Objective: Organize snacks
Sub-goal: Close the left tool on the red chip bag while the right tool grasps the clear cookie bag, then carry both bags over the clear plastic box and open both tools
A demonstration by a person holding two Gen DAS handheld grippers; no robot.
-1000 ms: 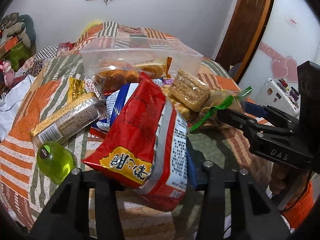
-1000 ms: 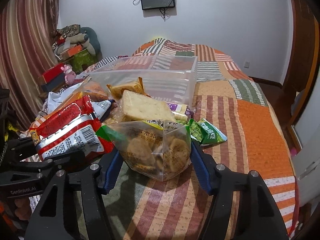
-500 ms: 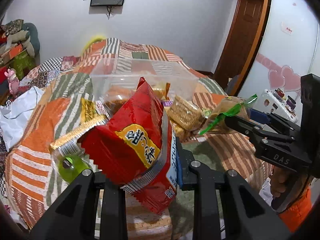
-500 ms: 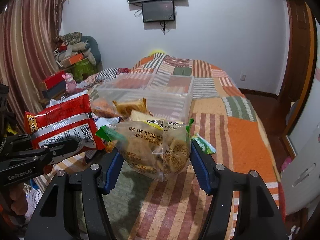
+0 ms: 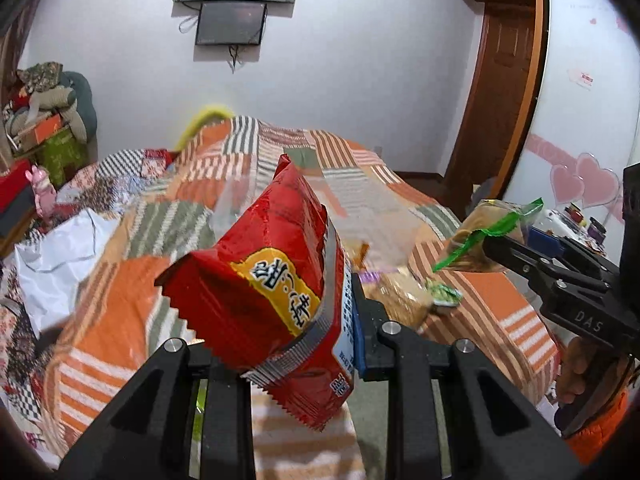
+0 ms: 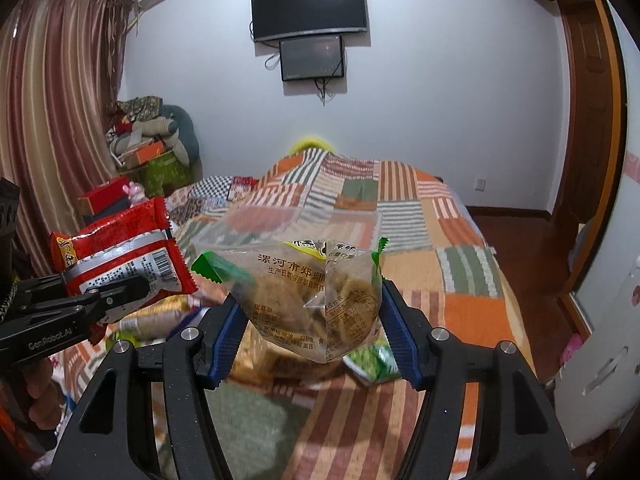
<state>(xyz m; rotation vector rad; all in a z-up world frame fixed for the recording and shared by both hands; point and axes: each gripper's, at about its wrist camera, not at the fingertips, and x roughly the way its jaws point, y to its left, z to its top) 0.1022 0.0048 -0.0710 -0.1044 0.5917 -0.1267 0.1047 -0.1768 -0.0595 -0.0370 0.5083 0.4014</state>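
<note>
Home bedroom. Bed (image 6: pixel 404 216) under an orange, green and white patchwork quilt (image 5: pixel 168 216) fills the middle of the room. Flat TV (image 6: pixel 309 7) hangs on the white wall, a smaller dark screen (image 6: pixel 312 58) just below it with loose cables. Striped curtain (image 6: pixel 48 92) at one side. Folded bedding and boxes stacked in the corner (image 6: pixel 154 136). Wooden door frame (image 5: pixel 508 80) beside a white wardrobe panel with pink heart stickers (image 5: pixel 580 180).
</note>
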